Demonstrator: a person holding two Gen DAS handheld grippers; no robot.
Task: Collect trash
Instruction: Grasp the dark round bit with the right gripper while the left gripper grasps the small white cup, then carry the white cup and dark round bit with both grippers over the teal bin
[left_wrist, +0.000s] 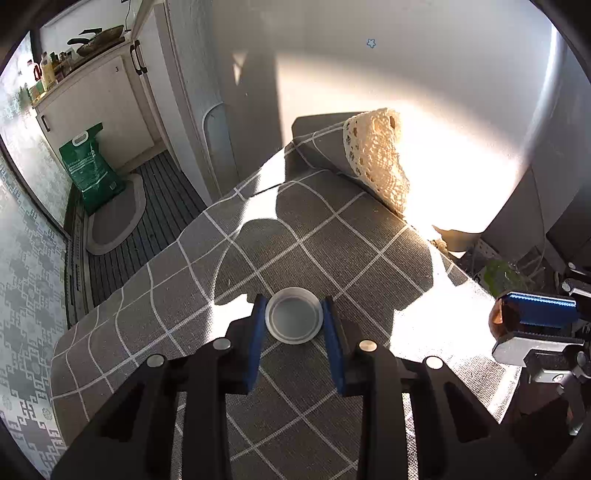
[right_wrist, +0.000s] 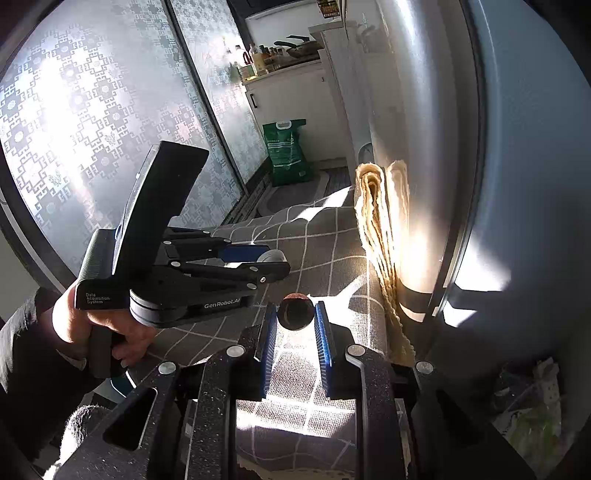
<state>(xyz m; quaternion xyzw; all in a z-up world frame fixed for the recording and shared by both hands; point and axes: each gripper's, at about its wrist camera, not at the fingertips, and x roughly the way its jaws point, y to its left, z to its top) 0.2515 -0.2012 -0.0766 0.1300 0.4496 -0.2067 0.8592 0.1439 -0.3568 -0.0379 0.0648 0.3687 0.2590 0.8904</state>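
A white plastic lid (left_wrist: 293, 315) lies on the grey checked cloth (left_wrist: 207, 258). My left gripper (left_wrist: 294, 314) stands around it, its blue pads touching the lid's two sides. The lid also shows between the left gripper's fingers in the right wrist view (right_wrist: 272, 256). My right gripper (right_wrist: 295, 314) is shut on a small dark brown round object (right_wrist: 295, 313) and holds it above the cloth. That object also shows at the right edge of the left wrist view (left_wrist: 498, 317).
A folded cream crochet cloth (left_wrist: 380, 155) leans against the wall at the cloth's far side. A green bag (left_wrist: 92, 166) stands on the floor by white cabinets. Patterned sliding glass doors (right_wrist: 92, 110) run along the left. Crumpled litter (right_wrist: 532, 406) lies low at the right.
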